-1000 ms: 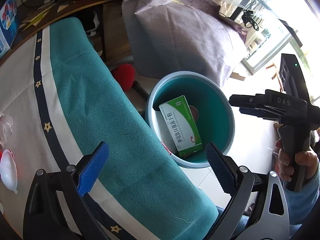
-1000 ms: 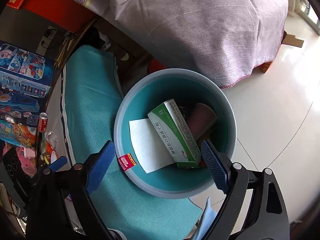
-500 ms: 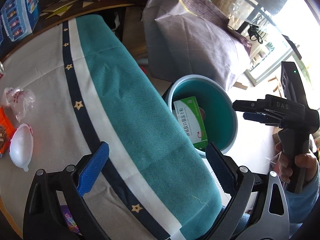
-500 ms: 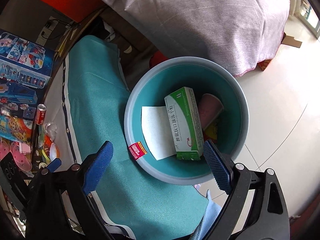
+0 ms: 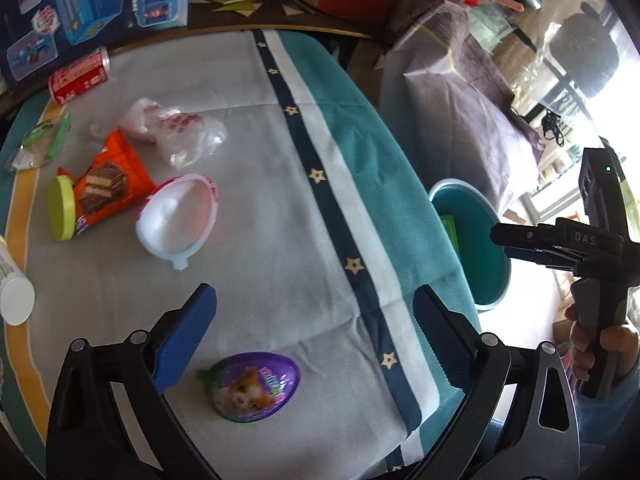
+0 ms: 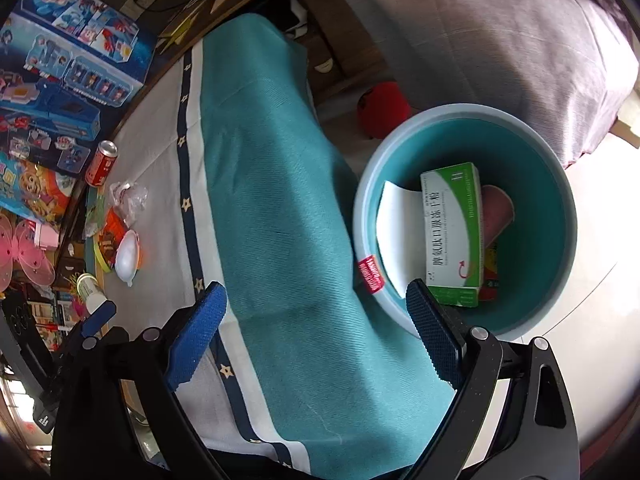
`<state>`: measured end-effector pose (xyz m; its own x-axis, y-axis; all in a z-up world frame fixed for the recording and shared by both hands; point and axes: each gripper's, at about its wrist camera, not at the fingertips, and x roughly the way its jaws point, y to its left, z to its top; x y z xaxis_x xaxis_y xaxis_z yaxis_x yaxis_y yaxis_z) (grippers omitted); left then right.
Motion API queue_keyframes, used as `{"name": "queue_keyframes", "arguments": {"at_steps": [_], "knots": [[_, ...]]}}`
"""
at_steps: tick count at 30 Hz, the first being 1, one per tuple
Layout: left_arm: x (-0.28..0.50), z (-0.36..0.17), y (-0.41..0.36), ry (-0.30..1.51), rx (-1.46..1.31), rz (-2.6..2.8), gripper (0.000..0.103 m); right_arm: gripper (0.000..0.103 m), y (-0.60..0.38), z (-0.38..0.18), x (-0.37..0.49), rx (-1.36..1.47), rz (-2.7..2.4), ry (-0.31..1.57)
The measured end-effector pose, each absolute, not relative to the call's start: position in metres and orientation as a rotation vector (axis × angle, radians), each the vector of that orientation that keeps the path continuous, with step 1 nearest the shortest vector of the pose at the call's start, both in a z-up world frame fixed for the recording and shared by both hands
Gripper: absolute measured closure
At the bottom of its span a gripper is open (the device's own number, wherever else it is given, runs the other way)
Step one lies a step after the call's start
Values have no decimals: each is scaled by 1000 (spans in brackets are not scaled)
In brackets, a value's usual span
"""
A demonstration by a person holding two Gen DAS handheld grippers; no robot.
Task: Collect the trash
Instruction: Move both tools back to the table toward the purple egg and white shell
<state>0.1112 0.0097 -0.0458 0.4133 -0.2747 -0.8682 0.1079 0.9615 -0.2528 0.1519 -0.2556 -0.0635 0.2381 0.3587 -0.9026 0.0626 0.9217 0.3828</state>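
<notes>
Your left tongs [image 5: 314, 330] gape wide and empty over the purple egg wrapper [image 5: 252, 386] on the table [image 5: 260, 216]; right tongs [image 6: 314, 330] wide, empty, beside the bin [image 6: 468, 328].

egg capsule [image 5: 256, 386] on table [image 5: 280, 208], box [image 6: 454, 232] in bin [image 6: 560, 184]

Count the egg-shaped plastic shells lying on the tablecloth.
2: the purple printed shell near the cloth's front edge, and the white and pink open half beside the orange wafer wrapper. None else shows.
</notes>
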Motion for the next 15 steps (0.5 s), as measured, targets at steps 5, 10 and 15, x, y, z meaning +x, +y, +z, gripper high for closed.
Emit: {"name": "queue_keyframes", "arguments": {"at_steps": [5,10,15], "knots": [[96,-50,48,1118,-206,-182,4,16,-222,-60,153,323,263,1336],[73,-63,61,1139,-196,-164,4,16,-205,-65,149,311,279,1355],[53,-79,49,1161,-98,-228,4,16,-185,-73,136,273,322,1406]]}}
